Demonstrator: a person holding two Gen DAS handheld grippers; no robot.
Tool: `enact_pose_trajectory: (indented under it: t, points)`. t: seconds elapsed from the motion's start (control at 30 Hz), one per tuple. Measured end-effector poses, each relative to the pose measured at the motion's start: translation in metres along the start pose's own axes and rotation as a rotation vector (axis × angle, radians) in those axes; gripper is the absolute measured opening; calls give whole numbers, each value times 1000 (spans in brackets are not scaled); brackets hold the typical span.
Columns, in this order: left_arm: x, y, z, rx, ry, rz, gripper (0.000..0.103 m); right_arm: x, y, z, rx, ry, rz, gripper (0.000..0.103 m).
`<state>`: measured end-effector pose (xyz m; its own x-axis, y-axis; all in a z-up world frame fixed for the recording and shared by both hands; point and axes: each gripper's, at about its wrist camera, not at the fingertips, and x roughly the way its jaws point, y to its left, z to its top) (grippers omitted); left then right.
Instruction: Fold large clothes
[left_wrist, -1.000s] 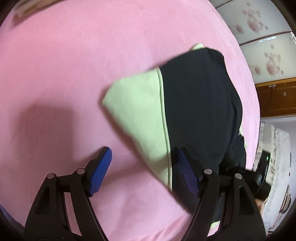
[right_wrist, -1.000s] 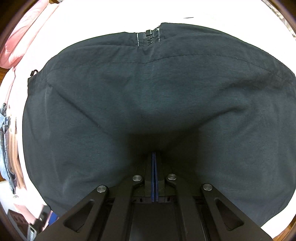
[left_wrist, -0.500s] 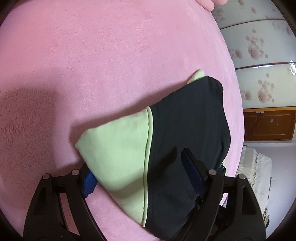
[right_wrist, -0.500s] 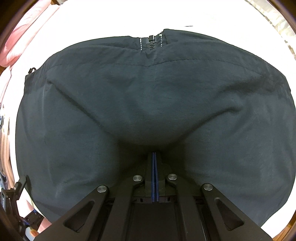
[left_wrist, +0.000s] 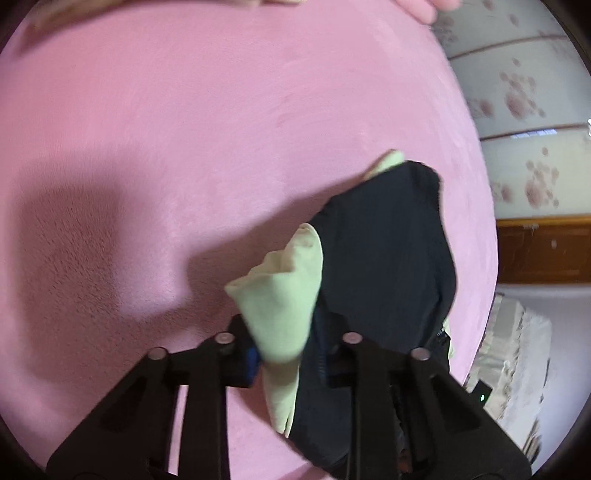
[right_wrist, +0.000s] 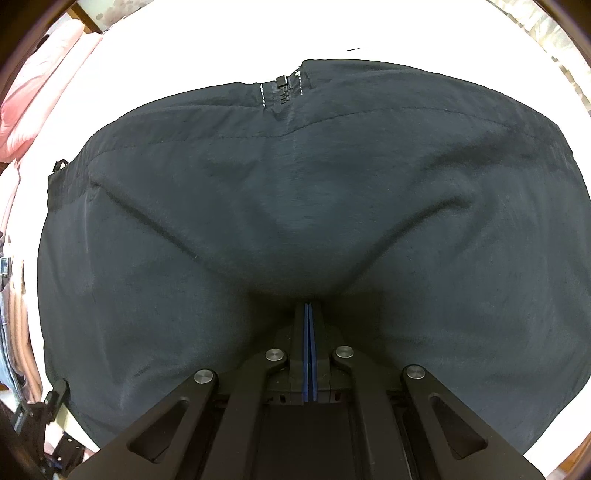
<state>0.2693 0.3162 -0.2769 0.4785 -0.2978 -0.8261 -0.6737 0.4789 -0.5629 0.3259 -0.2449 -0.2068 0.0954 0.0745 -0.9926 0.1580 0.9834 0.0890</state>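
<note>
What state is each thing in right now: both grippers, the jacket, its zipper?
Left gripper: jaws just closed, pinching the jacket's light green lining corner.
Right gripper: shut on the dark fabric, which hangs from it.
Jacket: bunched and creased at both grips, not folded flat.
Zipper: slider at the visible top edge.
Pink blanket: spread flat under the jacket.

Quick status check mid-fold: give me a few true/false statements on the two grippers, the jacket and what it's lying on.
1. The left gripper is pinching the jacket where the pale green lining shows. True; its jaws have just been closing.
2. The right gripper stands wide open above the cloth. False: it is shut on dark fabric.
3. The bed cover under the jacket is pink. True.
4. The jacket is red. False: it is dark with green lining.
5. A zipper shows at the far edge in the right wrist view. True.
</note>
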Motion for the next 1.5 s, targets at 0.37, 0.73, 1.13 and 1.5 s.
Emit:
enact_pose_trajectory:
  t: [0.37, 0.73, 1.13, 1.5]
  points:
    - [-45, -48, -19, 225, -56, -114, 8, -3, -20, 7, 3, -4, 52, 2]
    - [-108, -127, -100, 555, -180, -247, 6, -19, -81, -9, -23, -11, 201, 2]
    - [-115, -230, -247, 906, -165, -203, 6, -18, -142, 10, -107, 69, 438, 0]
    - [-114, -251, -411, 1258, -1, -151, 6, -13, -196, 12, -80, 182, 662, 0]
